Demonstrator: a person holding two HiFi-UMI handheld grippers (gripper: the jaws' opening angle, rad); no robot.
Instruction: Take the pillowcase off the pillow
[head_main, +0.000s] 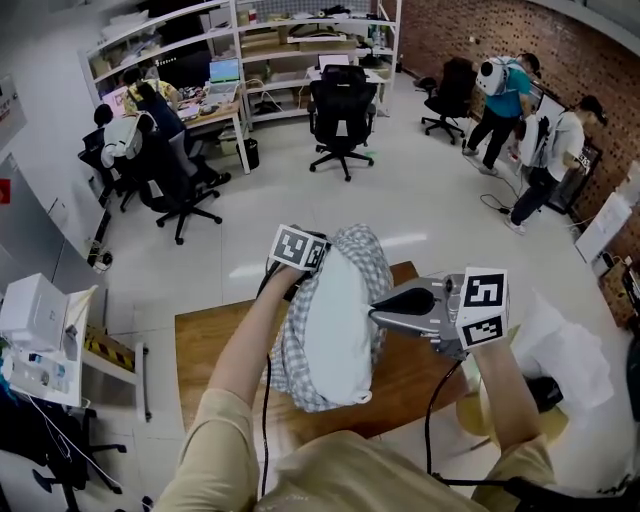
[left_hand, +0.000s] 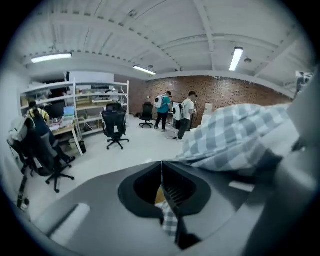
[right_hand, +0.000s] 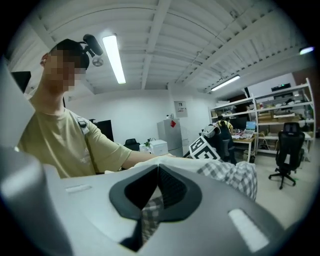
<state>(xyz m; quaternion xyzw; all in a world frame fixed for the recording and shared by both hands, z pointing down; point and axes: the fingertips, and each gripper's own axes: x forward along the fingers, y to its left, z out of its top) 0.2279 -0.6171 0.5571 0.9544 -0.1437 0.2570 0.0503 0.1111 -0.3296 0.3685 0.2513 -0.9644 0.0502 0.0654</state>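
A white pillow is held up over the wooden table, half wrapped in a grey-and-white checked pillowcase that bunches at its far end and along its left side. My left gripper is at the pillow's left edge. In the left gripper view its jaws are shut with a strip of the checked pillowcase pinched between them. My right gripper comes in from the right against the pillow's side. It is shut on a fold of the checked pillowcase.
Beyond the table stand black office chairs, desks and shelving at the back. People stand at the right by the brick wall. A white box sits on a cart at left. White sheets lie at the table's right.
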